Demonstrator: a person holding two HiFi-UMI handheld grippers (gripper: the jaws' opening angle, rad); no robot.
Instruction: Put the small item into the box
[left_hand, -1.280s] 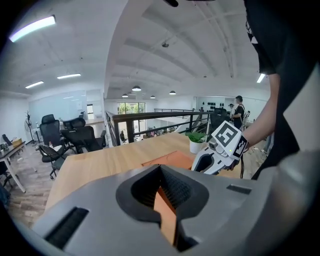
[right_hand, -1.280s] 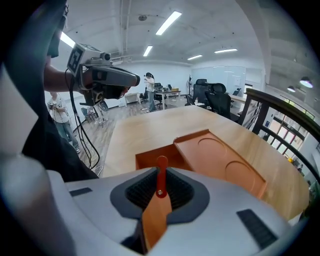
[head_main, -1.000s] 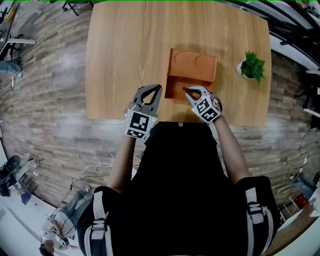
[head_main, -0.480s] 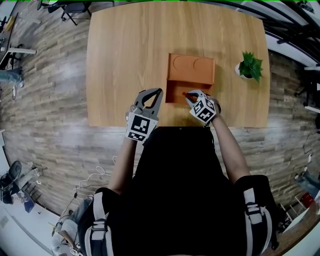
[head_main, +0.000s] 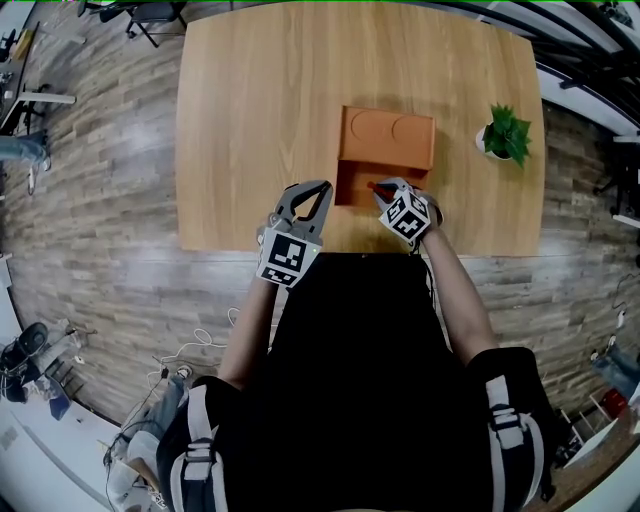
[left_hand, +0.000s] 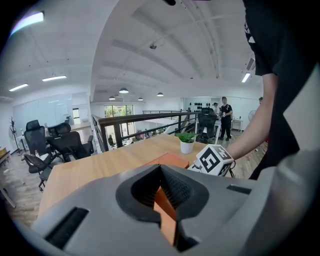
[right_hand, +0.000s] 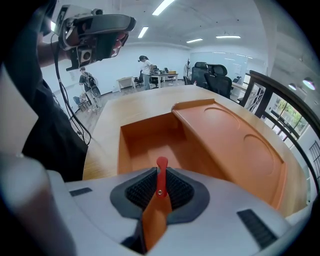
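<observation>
1. Sinking over the last second, the right gripper (head_main: 379, 189) now hangs lower over the box (head_main: 388, 135), tipped steeply downward. The left gripper (head_main: 322, 187) has kept its place.
2. The right gripper view shows its jaws pressed onto the small item (right_hand: 161, 165), a thin red strip with a rounded end. It stands up from between the ribbed pads (right_hand: 142, 192).
3. In the head view the small item (head_main: 372, 186) shows as a red tip over the right part of the box's open compartment (head_main: 350, 186). It is clamped by the gripper and has not been set down. Whether it touches the floor of the compartment cannot be told.
4. The box is orange and sits on the wooden table (head_main: 260, 110), toward its near right. The open compartment is its near half. The far half is a flat lid (right_hand: 235, 145) with two round recesses.
5. The left gripper's jaws meet at their tips with nothing between them. The orange seen through the gap behind the tips is the box beyond. It hovers just left of the box, near the table's near edge.
6. The left gripper view catches the marker cube (left_hand: 214, 160) of the right gripper to its right.
7. A potted plant (head_main: 505, 132) stands on the table to the right of the box, apart from it.
</observation>
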